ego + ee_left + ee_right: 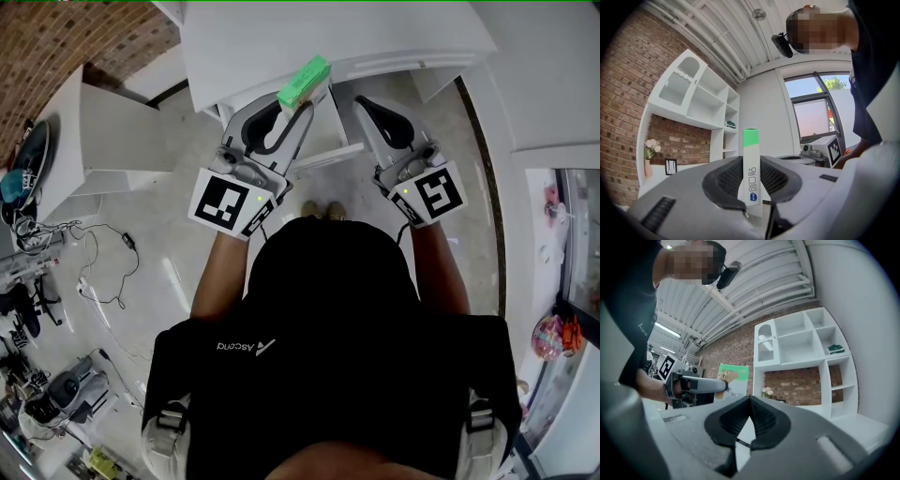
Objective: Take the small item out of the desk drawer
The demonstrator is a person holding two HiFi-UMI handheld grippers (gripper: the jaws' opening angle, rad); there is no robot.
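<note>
Wearing a black top (319, 319) and reaching both arms forward over the pale floor (169, 272), one tool in each hand. Pinching the small green-and-white box (305, 82) in the left gripper (298, 105), pressing both pads on its white lower part and leaving the green end poking up past the tips. Holding that box in the air near the front edge of the white table (375, 37), touching nothing but the pads. Carrying the right gripper (373, 108) just beside it, jaws closed tip to tip on nothing. Showing a narrow white slab (328, 157) between the two grippers, possibly the front of the drawer, though hard telling from above. Facing, farther off, a white shelf unit (701, 101) against a brick wall (628, 93), with a small vase of flowers (650, 150) on the ledge beneath and a window (813, 112) off to the side.
</note>
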